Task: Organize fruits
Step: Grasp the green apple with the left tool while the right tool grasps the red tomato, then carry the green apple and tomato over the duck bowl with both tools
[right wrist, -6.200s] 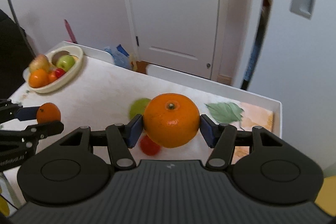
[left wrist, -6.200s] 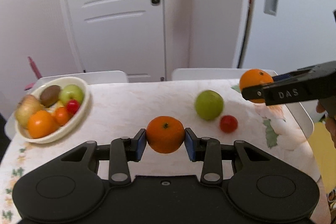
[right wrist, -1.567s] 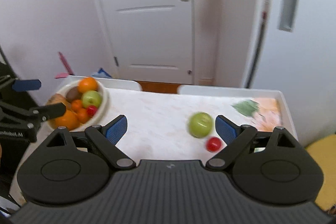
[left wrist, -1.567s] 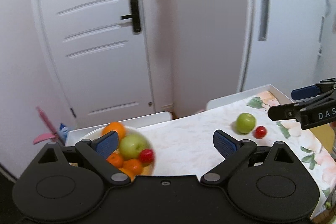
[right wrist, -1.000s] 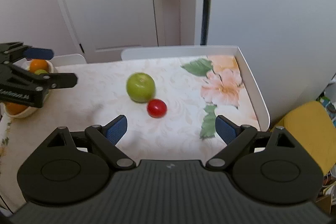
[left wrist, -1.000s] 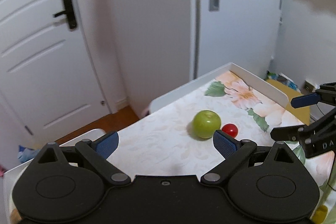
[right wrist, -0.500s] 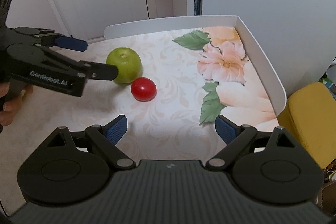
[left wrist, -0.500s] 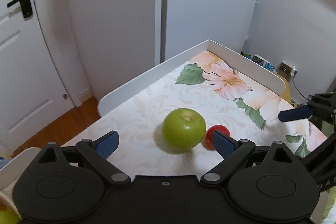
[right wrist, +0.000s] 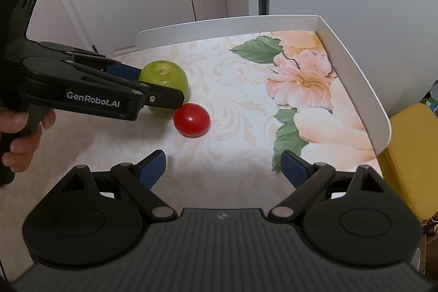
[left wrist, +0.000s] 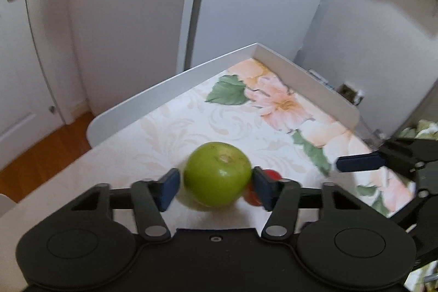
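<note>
- While the left gripper [left wrist: 216, 186] reaches over the table [right wrist: 238, 89], its blue pads [left wrist: 169, 185] sit on either side of the green apple [left wrist: 217, 173]; the jaws have just been closing, the right-hand pad looks to touch the fruit and the blurred left-hand pad lies right at its skin, so whether the grip is firm cannot be told.
- From the right wrist view the same left gripper [right wrist: 153, 85] comes in from the table's left side, held by a hand [right wrist: 22, 133], with the green apple [right wrist: 164, 81] between its fingers.
- Just beside the apple, on the side toward the near edge, lies a small red fruit [right wrist: 192, 119], touching or nearly touching it; it rests on the flowered tablecloth [right wrist: 301, 78].
- Both fruits lie about midway across the table, well apart from its raised white rim [right wrist: 353, 73] along the far and right edges.
- With nothing between its pads, the right gripper [right wrist: 223, 168] stands wide apart above the near edge, short of the red fruit.
- Past the right edge a yellow seat [right wrist: 410, 155] shows.
</note>
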{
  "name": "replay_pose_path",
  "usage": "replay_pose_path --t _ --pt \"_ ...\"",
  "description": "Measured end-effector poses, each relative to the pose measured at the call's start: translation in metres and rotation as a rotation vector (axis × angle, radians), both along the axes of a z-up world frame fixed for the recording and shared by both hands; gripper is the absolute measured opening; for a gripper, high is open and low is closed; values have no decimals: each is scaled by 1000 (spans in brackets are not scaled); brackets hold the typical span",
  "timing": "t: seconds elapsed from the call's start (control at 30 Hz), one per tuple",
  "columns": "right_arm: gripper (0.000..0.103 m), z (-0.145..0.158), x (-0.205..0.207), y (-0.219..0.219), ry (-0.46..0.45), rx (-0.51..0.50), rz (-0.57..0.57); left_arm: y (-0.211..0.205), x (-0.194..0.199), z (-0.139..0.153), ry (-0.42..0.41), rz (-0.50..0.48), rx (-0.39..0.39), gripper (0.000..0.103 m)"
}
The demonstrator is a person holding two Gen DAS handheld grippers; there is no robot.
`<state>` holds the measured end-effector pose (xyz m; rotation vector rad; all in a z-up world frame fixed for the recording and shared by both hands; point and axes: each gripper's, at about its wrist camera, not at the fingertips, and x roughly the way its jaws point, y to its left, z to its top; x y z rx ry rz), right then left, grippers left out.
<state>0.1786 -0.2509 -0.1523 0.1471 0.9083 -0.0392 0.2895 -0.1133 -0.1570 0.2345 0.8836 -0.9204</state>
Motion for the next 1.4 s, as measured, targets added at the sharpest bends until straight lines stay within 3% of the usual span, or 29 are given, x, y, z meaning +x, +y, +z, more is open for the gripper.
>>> replay_pose_path --t 0.47,0.7,1.13,1.2,1.4 --pt "102 -10 18 13 -1 -6 48 31 -2 4 -62 48 54 59" --pt "84 -13 29 16 -1 -25 81 47 -6 6 -75 83 76 59" --pt "65 -13 39 25 -29 -49 110 63 -20 7 -79 125 79 59" --pt "48 -12 39 26 -32 -51 116 65 -23 7 -78 134 80 59" --pt "48 -5 34 29 -52 -56 116 78 -34 10 -70 185 70 58"
